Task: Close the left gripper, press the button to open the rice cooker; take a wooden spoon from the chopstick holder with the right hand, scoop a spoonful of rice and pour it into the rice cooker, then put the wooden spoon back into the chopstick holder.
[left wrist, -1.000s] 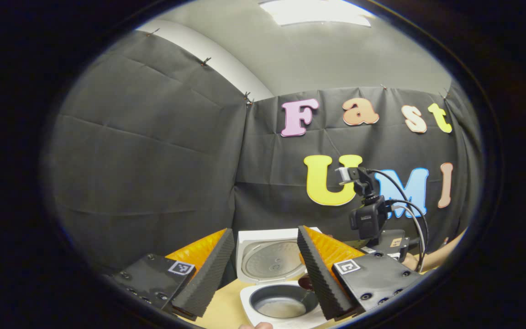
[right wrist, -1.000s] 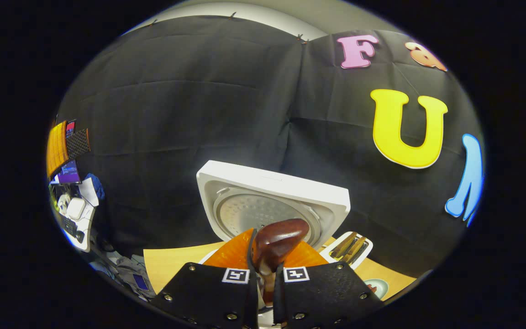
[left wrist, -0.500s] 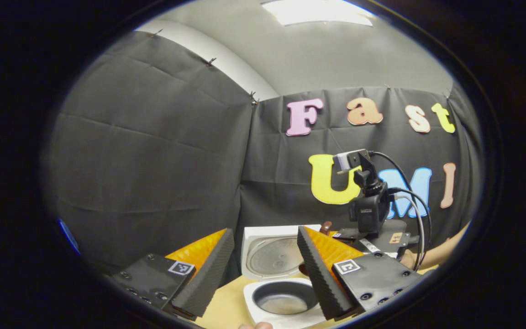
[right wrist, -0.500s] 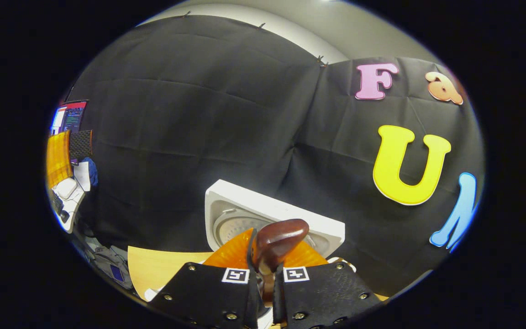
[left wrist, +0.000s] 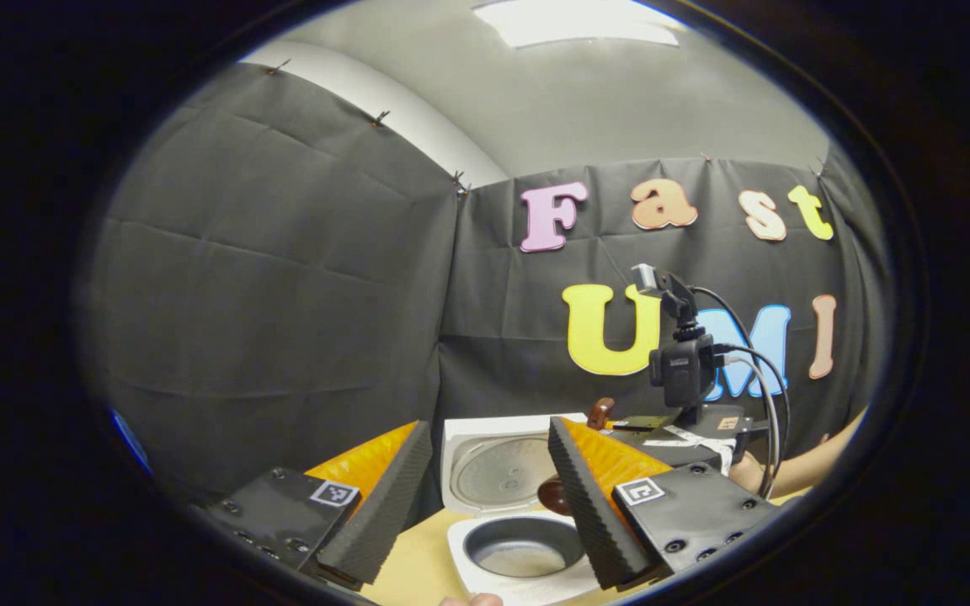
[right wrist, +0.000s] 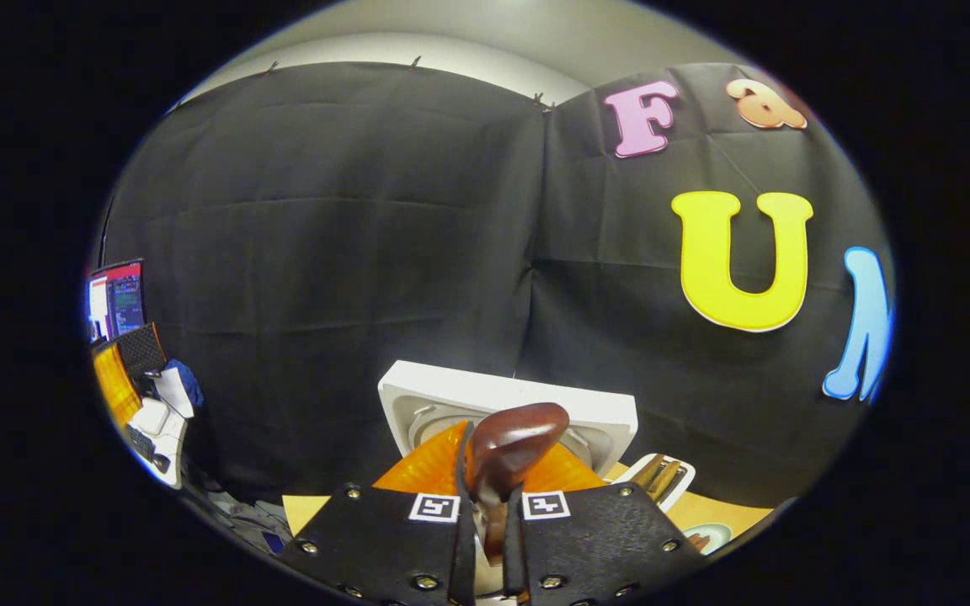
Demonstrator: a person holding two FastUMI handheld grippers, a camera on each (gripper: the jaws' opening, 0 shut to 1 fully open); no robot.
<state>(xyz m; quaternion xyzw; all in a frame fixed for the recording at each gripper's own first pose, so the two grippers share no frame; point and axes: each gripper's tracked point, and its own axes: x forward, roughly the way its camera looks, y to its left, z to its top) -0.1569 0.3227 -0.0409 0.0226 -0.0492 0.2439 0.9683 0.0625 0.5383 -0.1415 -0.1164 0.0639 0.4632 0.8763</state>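
While rice cooker [left wrist: 519,547] stands open | left claw [left wrist: 485,480] spread, empty | right claw [right wrist: 485,497] pinching wooden spoon [right wrist: 514,438]

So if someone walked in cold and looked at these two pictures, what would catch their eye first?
Probably the dark wooden spoon clamped upright between the right tool's fingers, low in the middle of the right gripper view. Behind it stands the white rice cooker's raised lid. In the left gripper view, the open left tool frames the cooker's open inner pot on the table.
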